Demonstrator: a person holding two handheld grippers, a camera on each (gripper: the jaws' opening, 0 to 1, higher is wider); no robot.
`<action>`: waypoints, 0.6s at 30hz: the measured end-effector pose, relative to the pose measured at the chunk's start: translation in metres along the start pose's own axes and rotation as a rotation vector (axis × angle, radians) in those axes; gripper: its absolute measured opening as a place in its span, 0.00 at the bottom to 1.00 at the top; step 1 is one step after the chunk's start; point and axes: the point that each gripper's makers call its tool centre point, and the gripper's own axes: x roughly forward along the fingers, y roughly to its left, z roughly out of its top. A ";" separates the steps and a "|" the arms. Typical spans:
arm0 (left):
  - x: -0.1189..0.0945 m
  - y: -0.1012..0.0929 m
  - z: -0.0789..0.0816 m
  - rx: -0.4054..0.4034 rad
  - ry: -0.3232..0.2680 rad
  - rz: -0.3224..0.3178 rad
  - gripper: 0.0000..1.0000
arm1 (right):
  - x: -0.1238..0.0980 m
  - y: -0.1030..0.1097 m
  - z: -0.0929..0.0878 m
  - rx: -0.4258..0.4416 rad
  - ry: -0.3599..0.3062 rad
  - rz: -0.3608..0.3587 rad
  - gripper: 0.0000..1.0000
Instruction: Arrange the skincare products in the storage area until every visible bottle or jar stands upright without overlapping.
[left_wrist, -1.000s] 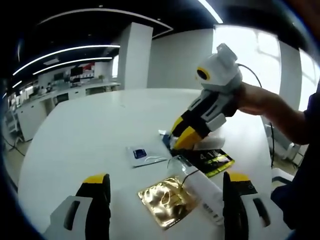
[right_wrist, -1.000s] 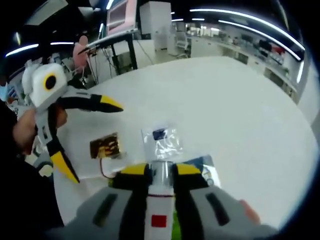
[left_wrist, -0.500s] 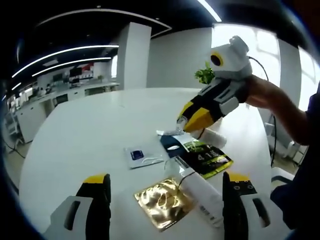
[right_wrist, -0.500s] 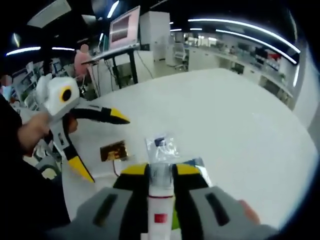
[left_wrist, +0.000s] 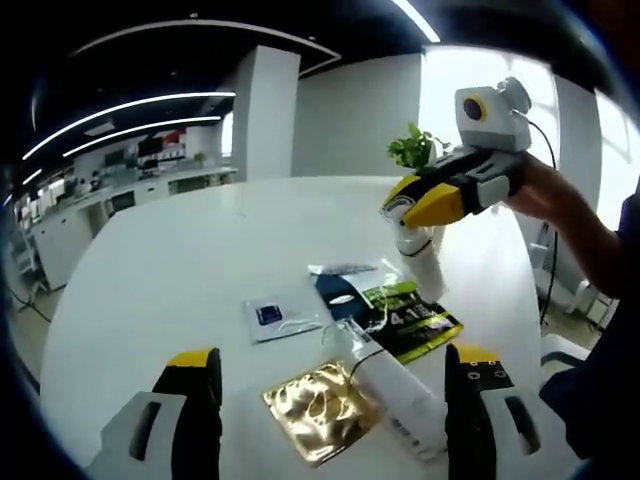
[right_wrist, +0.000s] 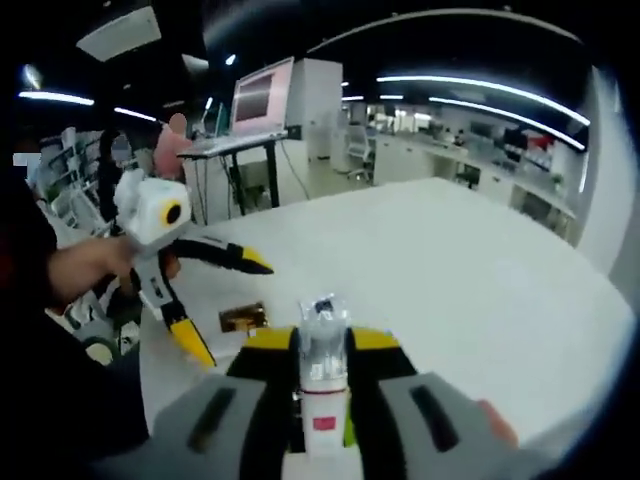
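My right gripper is shut on a white tube with a clear cap. In the left gripper view this right gripper holds the white tube up over the table, cap end up, its lower end near the sachets. A second white tube lies flat between my left gripper's open jaws, next to a gold sachet. Beyond lie a green-black sachet, a dark blue sachet and a clear packet. In the right gripper view the left gripper stands open over the gold sachet.
Everything sits on a round white table. A green plant stands behind the right gripper. A person's arm holds that gripper at the table's right side. Desks and a monitor fill the room beyond.
The right gripper has lifted its white tube off the sachets and swung it from lying low toward upright. The left gripper has hardly moved and stays open.
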 end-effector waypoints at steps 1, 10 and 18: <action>0.000 -0.001 0.000 0.000 0.000 -0.001 0.94 | -0.002 -0.001 0.003 -0.005 -0.023 -0.006 0.19; 0.001 0.000 -0.002 0.001 0.008 0.002 0.94 | -0.013 -0.011 0.003 0.041 -0.131 -0.039 0.19; 0.003 0.000 -0.003 0.002 0.013 0.000 0.94 | -0.023 -0.018 0.006 0.052 -0.182 -0.078 0.19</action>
